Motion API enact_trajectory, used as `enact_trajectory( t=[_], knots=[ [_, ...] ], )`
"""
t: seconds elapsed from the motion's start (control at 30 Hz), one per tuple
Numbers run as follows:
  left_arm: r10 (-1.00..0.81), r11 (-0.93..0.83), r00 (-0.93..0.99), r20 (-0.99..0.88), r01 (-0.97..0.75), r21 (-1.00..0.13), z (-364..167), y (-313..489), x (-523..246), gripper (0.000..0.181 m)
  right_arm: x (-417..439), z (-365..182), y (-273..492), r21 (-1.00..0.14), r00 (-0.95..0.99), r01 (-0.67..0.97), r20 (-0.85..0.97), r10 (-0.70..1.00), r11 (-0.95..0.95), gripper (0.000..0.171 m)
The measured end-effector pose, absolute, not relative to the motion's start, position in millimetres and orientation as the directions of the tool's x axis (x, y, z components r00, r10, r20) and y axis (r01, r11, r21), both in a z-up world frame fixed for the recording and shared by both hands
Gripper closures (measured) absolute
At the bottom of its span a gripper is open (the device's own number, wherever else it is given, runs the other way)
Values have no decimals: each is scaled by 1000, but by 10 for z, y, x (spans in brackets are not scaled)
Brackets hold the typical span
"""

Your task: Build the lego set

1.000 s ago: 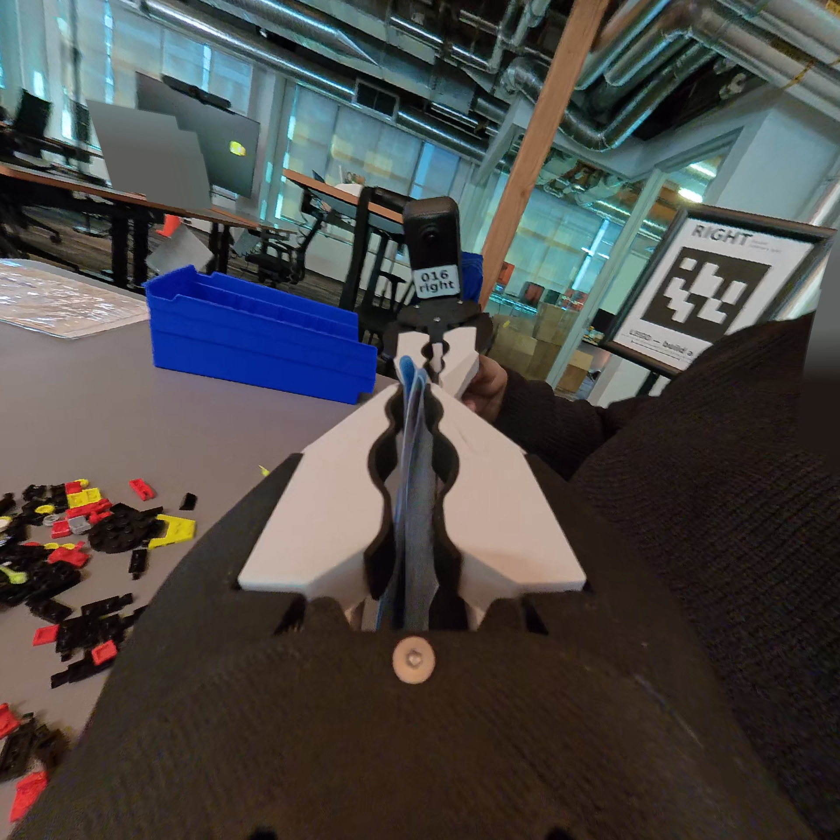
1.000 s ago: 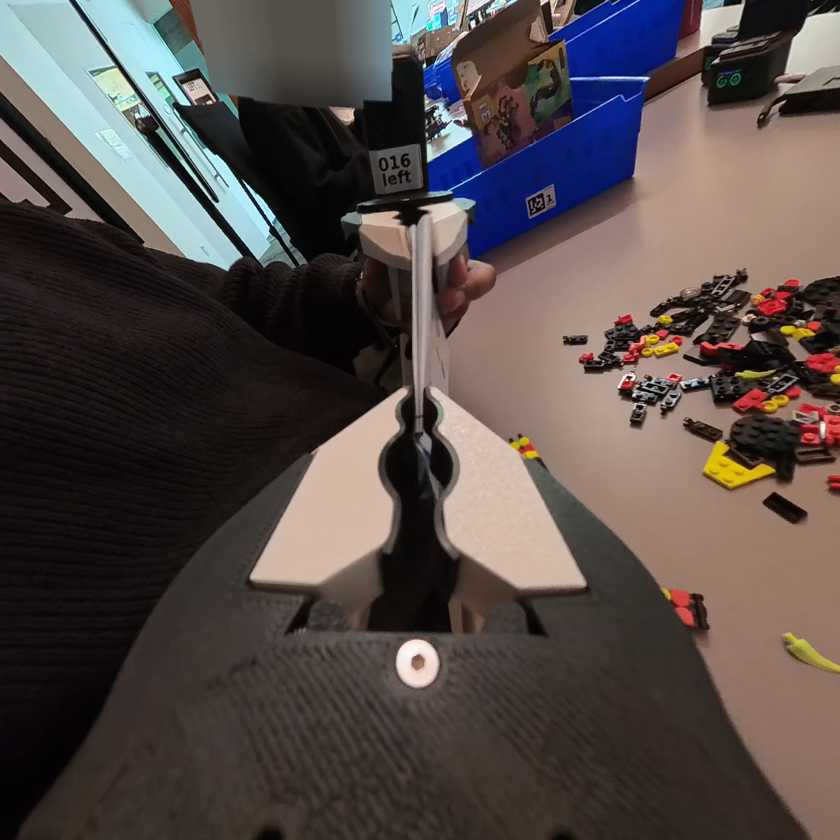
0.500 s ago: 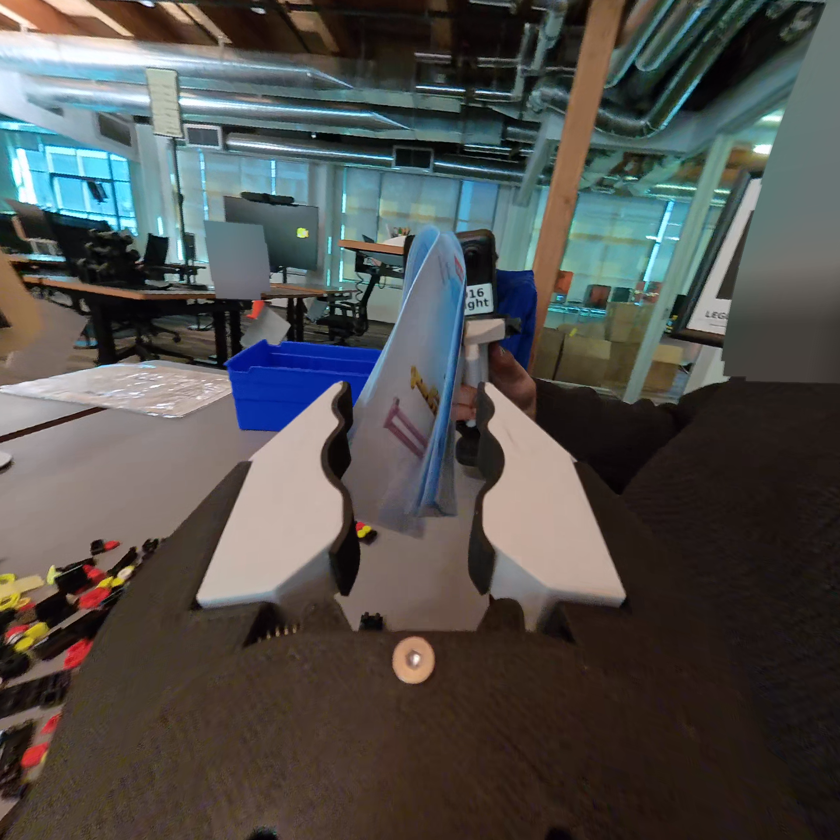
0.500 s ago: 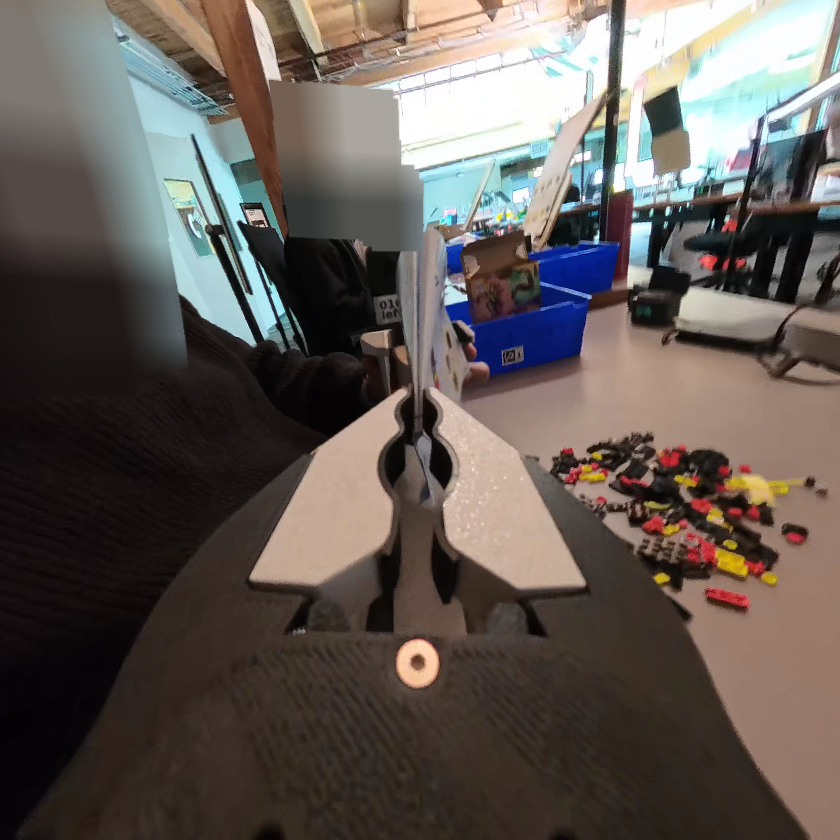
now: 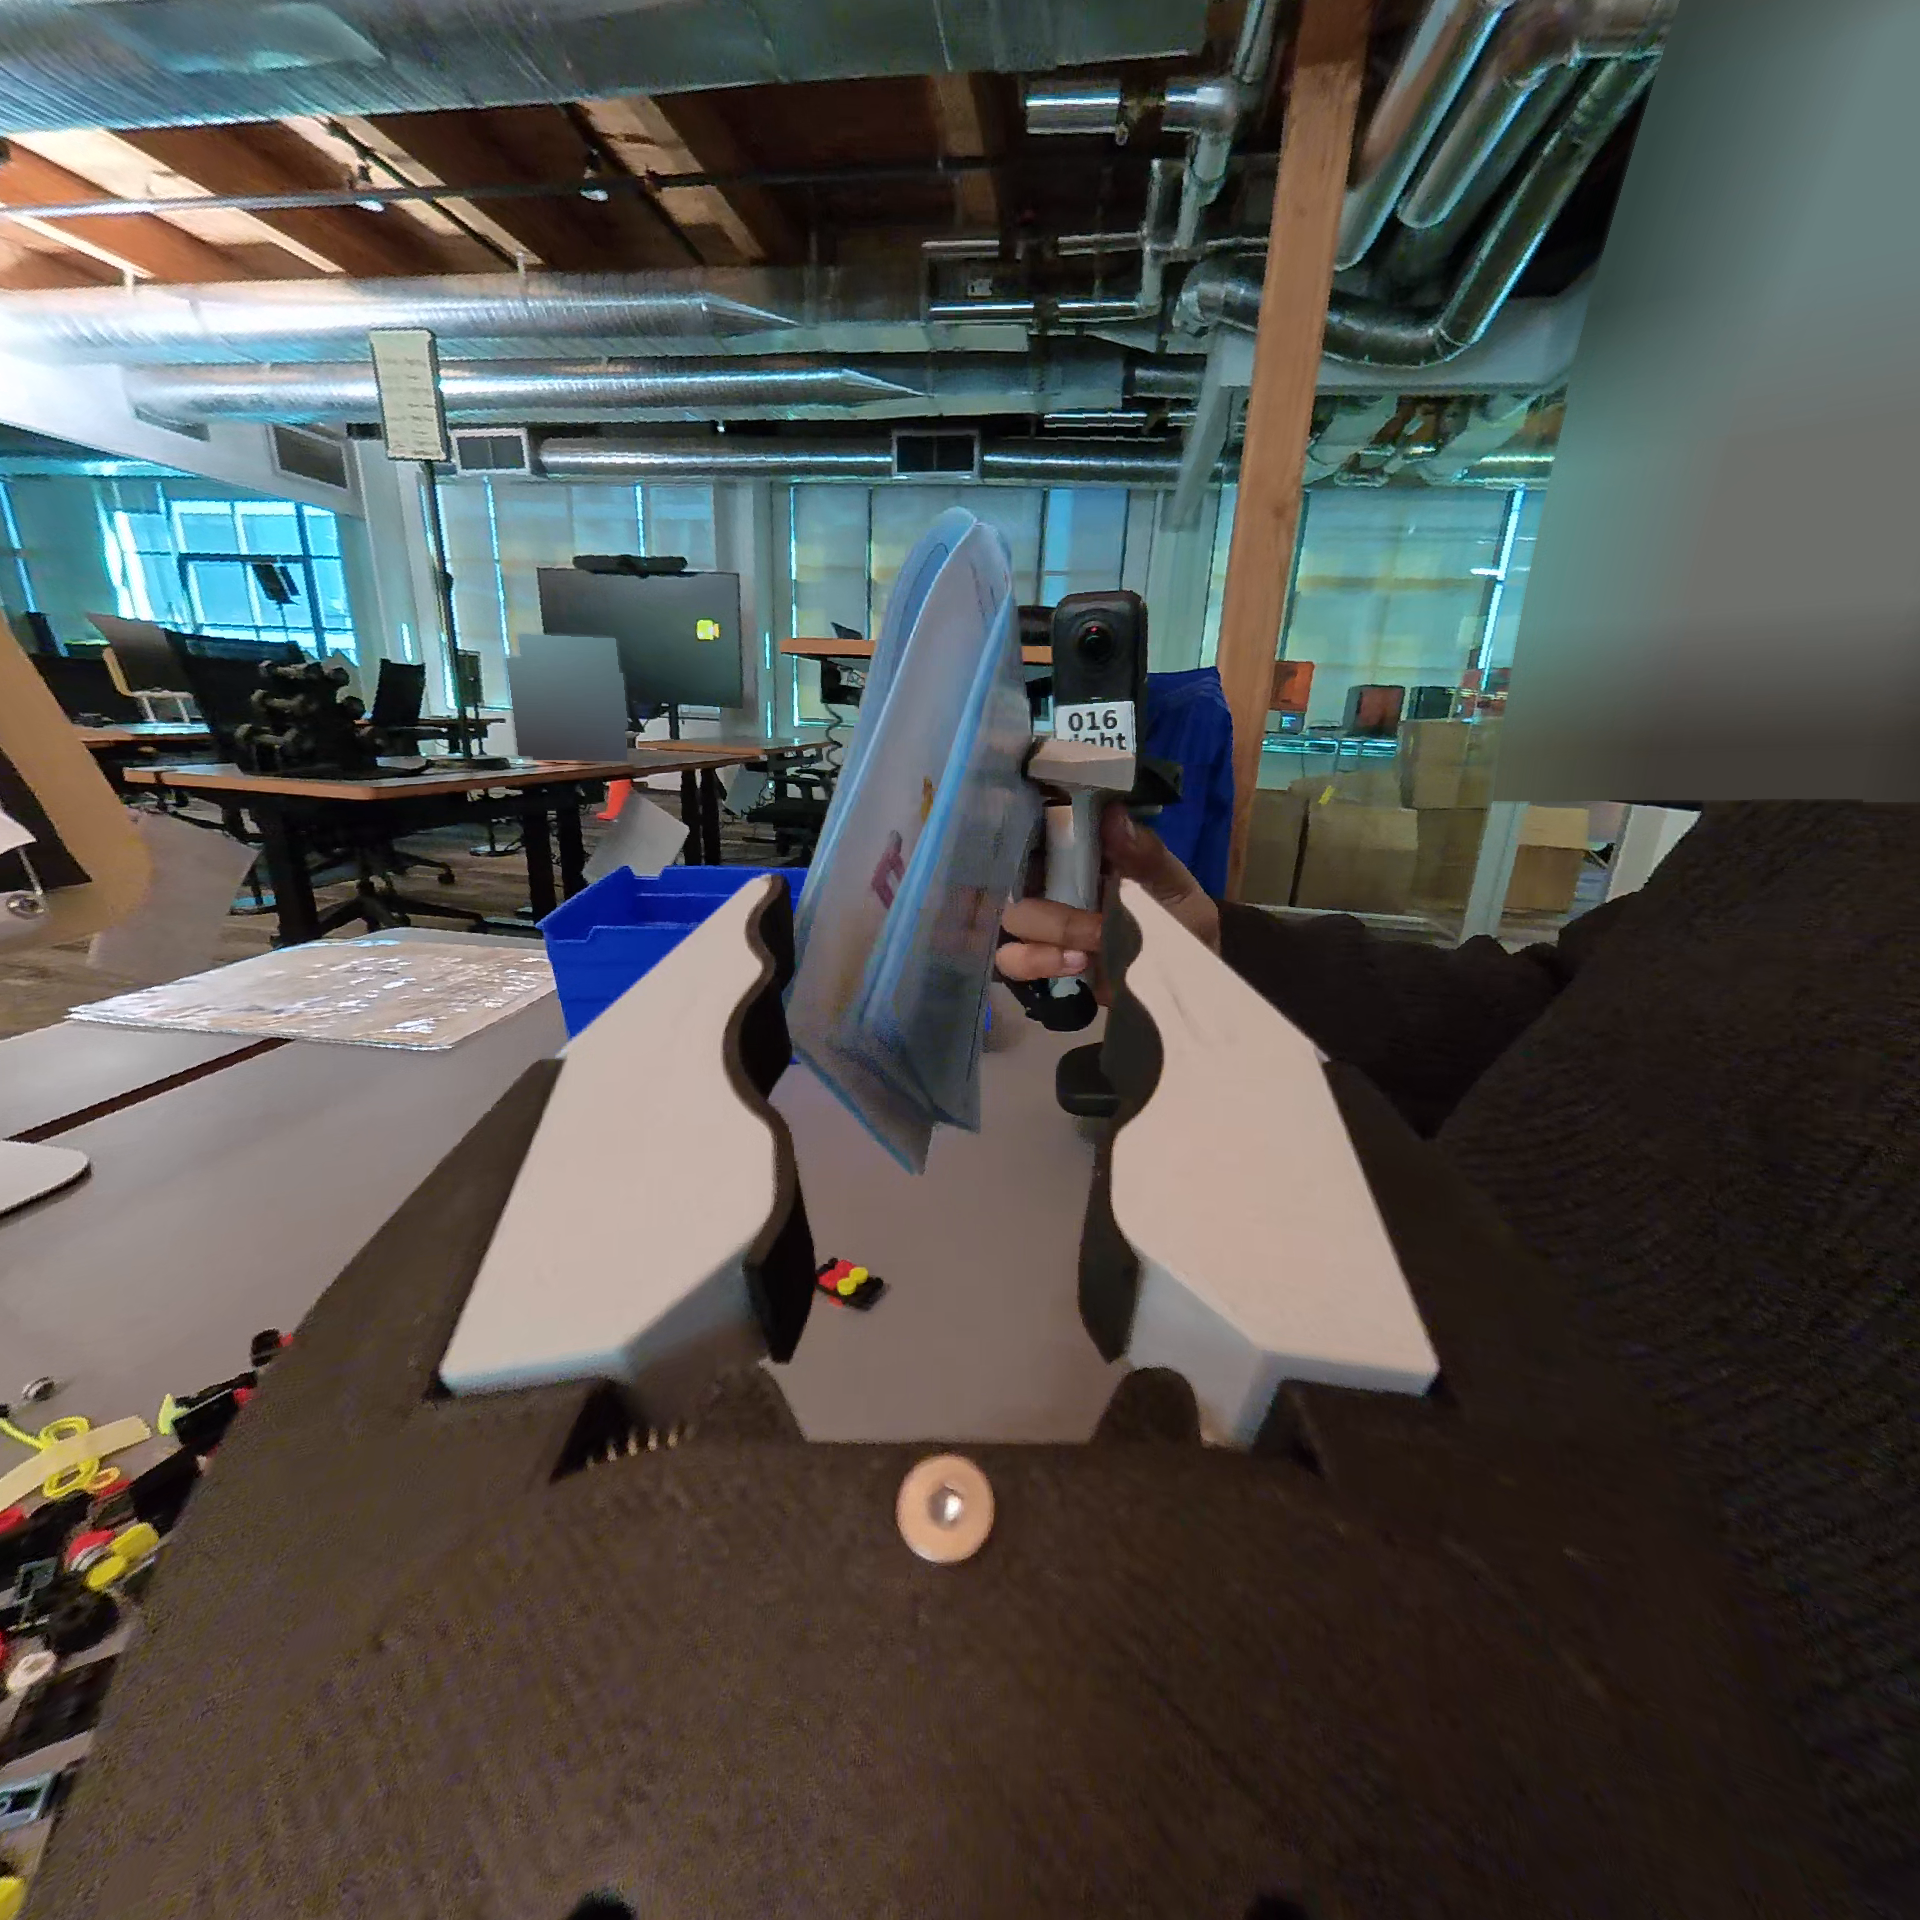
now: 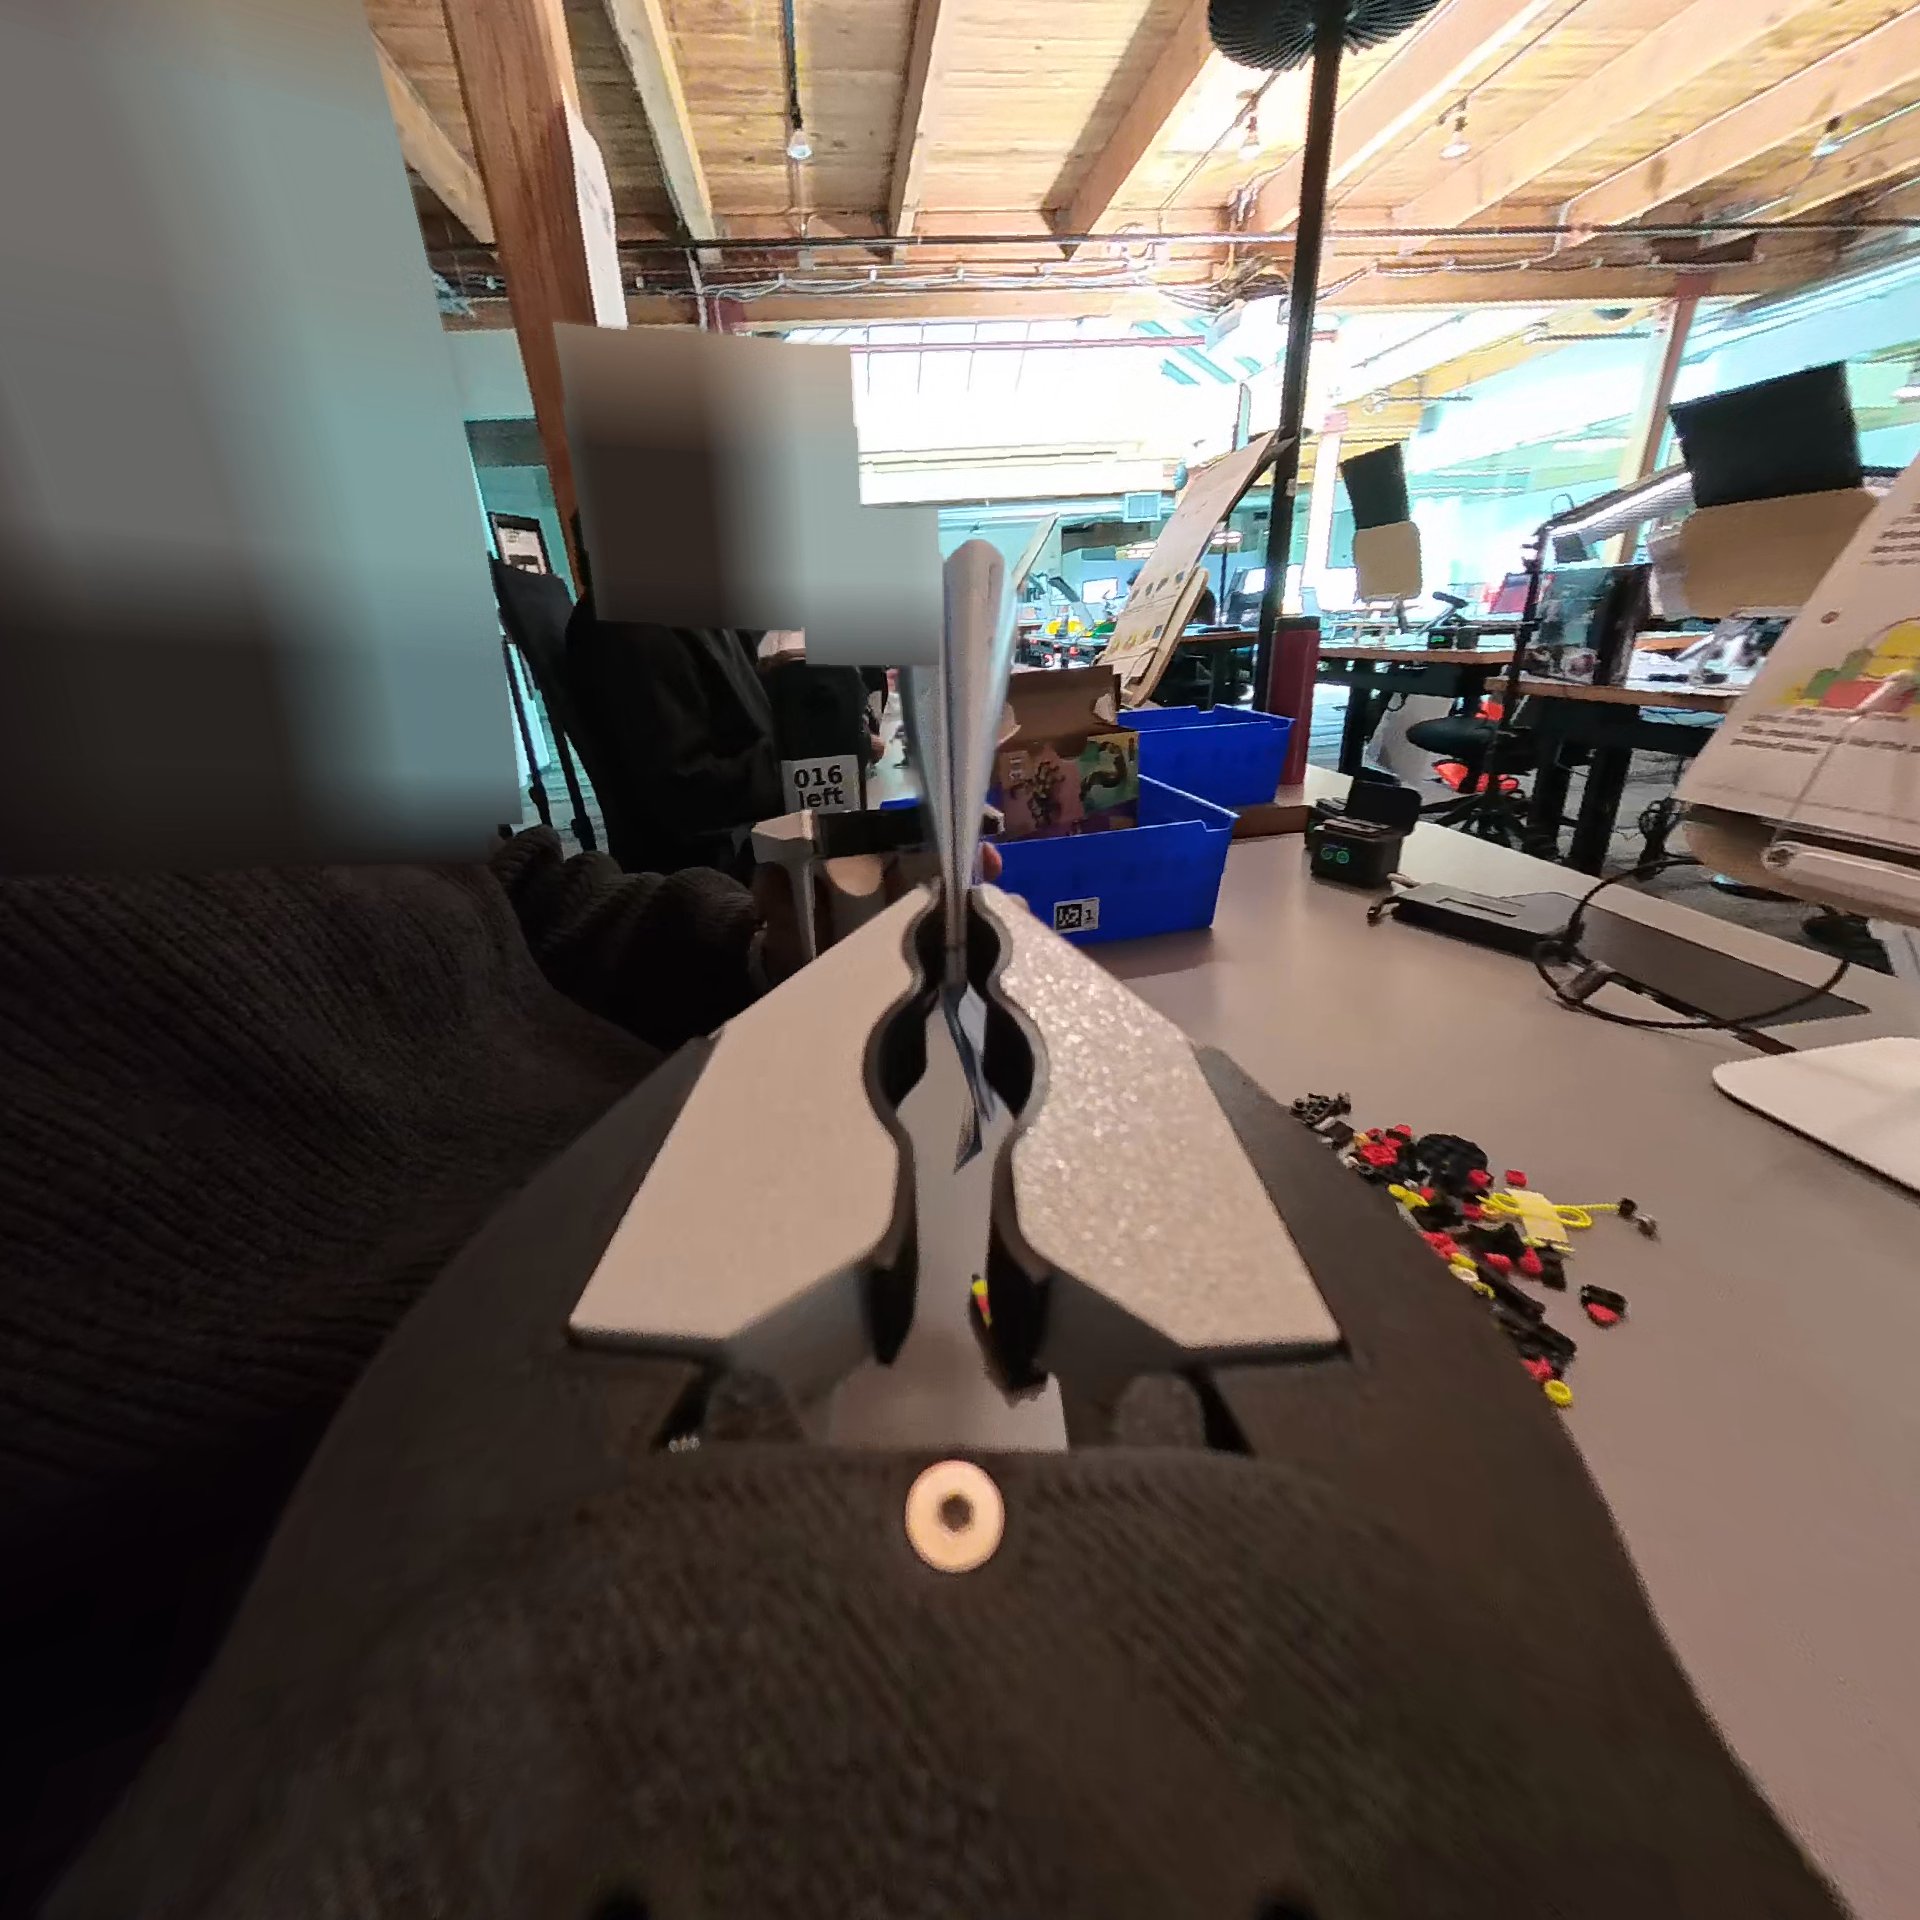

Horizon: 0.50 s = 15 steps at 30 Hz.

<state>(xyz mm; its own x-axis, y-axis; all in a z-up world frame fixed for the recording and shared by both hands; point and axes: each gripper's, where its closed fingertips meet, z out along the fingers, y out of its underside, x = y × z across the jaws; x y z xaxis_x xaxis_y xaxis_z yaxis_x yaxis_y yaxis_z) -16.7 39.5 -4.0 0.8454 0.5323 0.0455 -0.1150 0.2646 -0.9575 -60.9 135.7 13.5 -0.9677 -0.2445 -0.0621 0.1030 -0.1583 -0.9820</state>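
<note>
R claw [image 6: 951, 925] is clamped on the lower edge of a thin booklet [image 6: 971, 727], which stands upright, pages fanning a bit at the top. L claw [image 5: 940, 997] is spread wide, nothing in it; the booklet [image 5: 914, 831] hangs just beyond its tips, w/ the R claw [image 5: 1039, 774] pinching it from the far side. Loose lego bits [image 6: 1465, 1216], black, red & yellow, lie scattered on the grey surface [image 6: 1351, 1039] to the R; some also show at the L view's lower-left edge [image 5: 73, 1558]. One small red-yellow-black piece [image 5: 850, 1283] sits on the surface between the L fingers. Blue bin [image 6: 1122, 862] w/ a box inside stands further back.
</note>
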Motion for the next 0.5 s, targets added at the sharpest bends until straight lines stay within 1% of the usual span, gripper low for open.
enact_trajectory(
  t=[0.2,0.27,0.33,0.4,0.5],
  knots=[
    [568,252,822,42,-125,-960,-61,376,-217,124,-685,162,1370,-973,-970,139,-97,-222,-184,170],
    [594,258,802,52,-129,-957,-60,324,-265,124,-740,187,1382,-963,-969,177,-133,-210,-205,169],
    [620,276,781,79,-123,-953,-65,258,-325,125,-803,241,1416,-935,-956,249,-195,-219,-252,170],
    [620,298,774,125,-85,-951,-105,233,-375,125,-885,309,1473,-877,-922,362,-287,-258,-317,170],
    [588,324,785,195,-7,-946,-205,289,-410,125,-1015,385,1577,-723,-819,565,-431,-379,-398,170]
  ],
)
